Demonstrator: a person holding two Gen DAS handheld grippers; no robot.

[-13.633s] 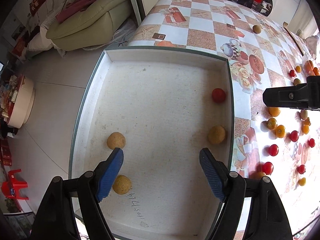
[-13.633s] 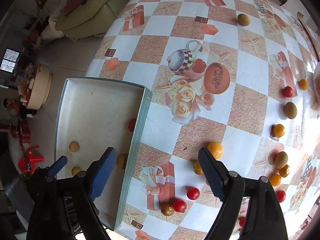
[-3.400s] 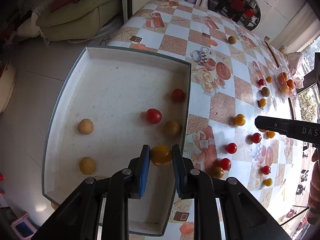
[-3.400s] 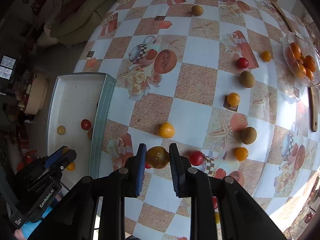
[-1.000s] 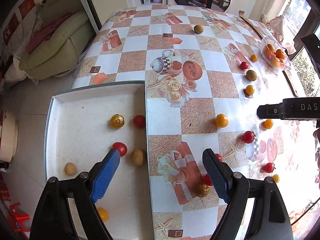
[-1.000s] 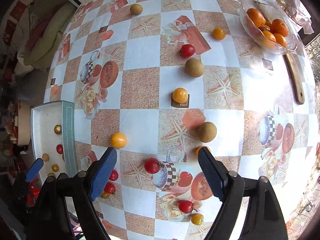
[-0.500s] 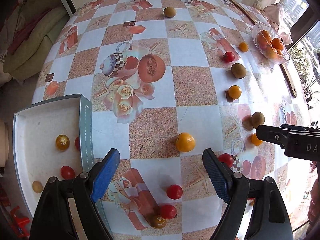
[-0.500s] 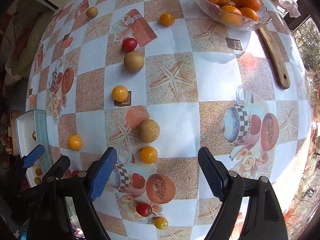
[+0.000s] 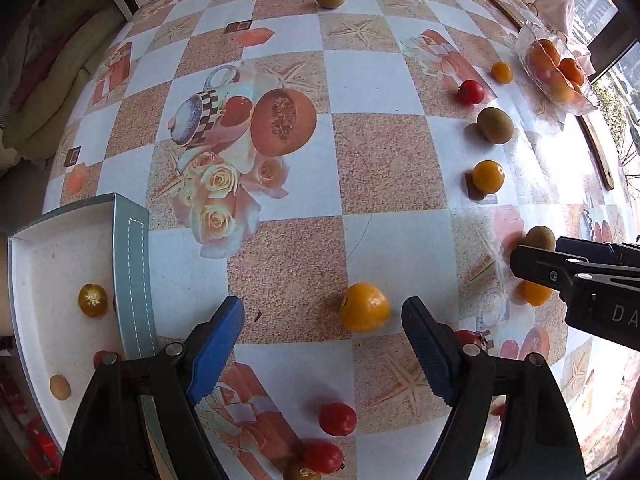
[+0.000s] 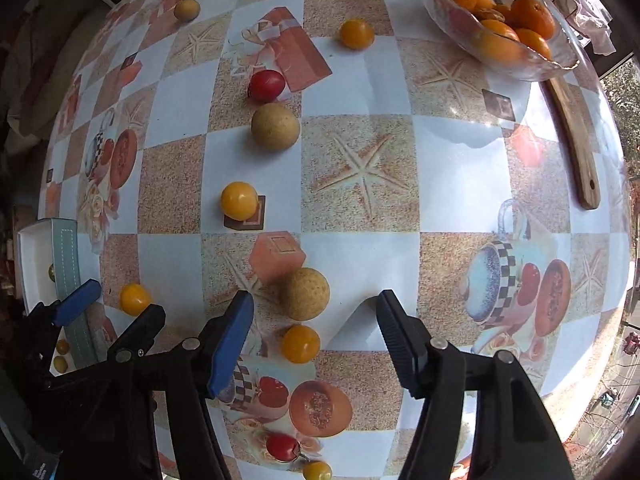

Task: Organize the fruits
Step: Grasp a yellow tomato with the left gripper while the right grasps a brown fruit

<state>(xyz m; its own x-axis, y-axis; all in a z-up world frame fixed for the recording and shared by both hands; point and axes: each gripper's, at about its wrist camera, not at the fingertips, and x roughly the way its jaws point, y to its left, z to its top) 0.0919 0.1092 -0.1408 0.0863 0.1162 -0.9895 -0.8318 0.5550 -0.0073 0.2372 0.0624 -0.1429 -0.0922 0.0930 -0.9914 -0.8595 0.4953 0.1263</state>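
where the checkered, fruit-printed tablecloth [image 9: 384,88] spreads under scattered loose fruit, holds a white rectangular tray with a grey-blue rim [image 9: 132,264] at the near left edge with a few small fruits inside, and a clear glass bowl of oranges [image 10: 504,24] at the far right. hovers spread wide and empty as the left gripper [image 9: 322,334] just short of a round orange-yellow fruit [image 9: 364,307]. gapes likewise with nothing held as the right gripper [image 10: 316,322] beside a tan round fruit [image 10: 305,294] and a small yellow-orange fruit [image 10: 301,343].
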